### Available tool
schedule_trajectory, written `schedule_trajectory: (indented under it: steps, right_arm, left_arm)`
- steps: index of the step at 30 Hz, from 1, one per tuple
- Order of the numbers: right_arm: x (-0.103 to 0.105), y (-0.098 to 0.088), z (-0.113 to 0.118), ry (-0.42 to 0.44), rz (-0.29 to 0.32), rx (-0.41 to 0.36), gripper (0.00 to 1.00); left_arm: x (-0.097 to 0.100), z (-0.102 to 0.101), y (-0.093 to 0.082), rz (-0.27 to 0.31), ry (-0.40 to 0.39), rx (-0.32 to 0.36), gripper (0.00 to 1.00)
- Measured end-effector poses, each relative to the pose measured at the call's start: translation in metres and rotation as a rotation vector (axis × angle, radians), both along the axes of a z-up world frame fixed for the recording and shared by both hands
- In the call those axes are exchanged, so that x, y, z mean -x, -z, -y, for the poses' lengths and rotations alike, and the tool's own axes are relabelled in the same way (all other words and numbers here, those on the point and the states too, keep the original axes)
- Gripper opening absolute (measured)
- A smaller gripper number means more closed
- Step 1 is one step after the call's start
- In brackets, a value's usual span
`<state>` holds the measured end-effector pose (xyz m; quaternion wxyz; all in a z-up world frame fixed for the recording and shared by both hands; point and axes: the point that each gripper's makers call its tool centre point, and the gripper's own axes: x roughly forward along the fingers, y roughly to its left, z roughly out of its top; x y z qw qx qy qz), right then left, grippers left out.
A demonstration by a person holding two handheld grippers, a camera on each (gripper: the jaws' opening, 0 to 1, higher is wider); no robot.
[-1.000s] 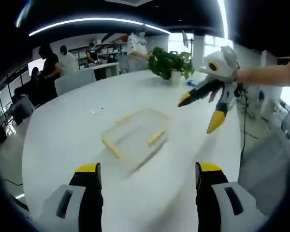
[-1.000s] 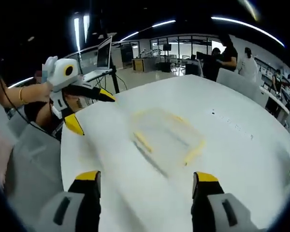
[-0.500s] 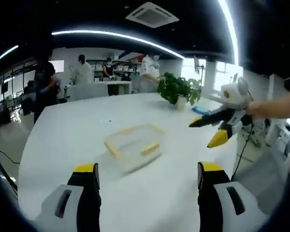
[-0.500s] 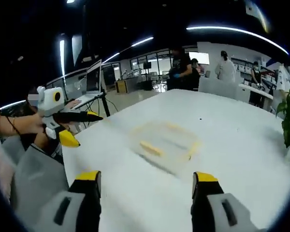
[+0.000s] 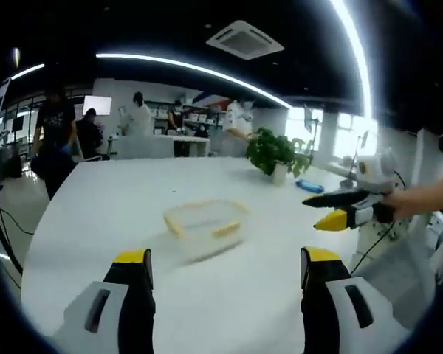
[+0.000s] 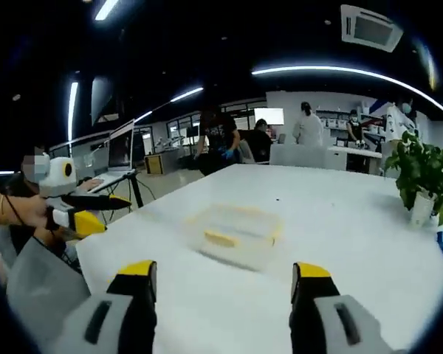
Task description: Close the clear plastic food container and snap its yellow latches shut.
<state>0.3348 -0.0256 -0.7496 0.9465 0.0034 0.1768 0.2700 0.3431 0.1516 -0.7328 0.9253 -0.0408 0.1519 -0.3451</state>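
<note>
My left hand-held gripper (image 5: 220,267) has its two yellow-tipped jaws spread wide with nothing between them, hovering over the near part of the white table (image 5: 96,221). My right hand-held gripper (image 6: 220,279) is likewise wide apart and empty, above the same table from the other side.

The clear plastic food container (image 5: 204,227) sits on the table ahead of both grippers, well apart from each and touched by neither. Its lid looks to be lying on top, with yellow latches (image 5: 227,228) along its edges; the picture is too blurred to tell whether any latch is snapped down. In the right gripper view the container (image 6: 235,234) lies just beyond my jaws, one latch (image 6: 218,238) on its near side.

In the left gripper view my right gripper (image 5: 332,212) shows at the right, held off the table's edge with its jaws somewhat apart. In the right gripper view my left gripper (image 6: 94,212) shows at the left, jaws also parted.

A potted plant (image 5: 275,155) stands at the far side of the table, and people (image 5: 57,140) stand beyond it.
</note>
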Motion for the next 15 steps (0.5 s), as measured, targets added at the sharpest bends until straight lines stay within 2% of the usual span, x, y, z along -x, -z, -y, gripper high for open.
schedule_trajectory:
  steps: [5,11,15]
  right_arm:
    - [0.014,0.005,-0.005,-0.008,-0.015,-0.003,0.74]
    - [0.022,0.014,0.007,0.055,-0.052,-0.066,0.74]
    - [0.027,0.024,0.013,0.070,-0.071,-0.038,0.72]
  left_arm:
    - [0.004,0.004,0.009,-0.026,0.017,-0.009,0.80]
    - [0.006,0.003,0.011,-0.037,0.021,-0.008,0.80]
    - [0.008,0.001,0.011,-0.059,0.022,0.010,0.77]
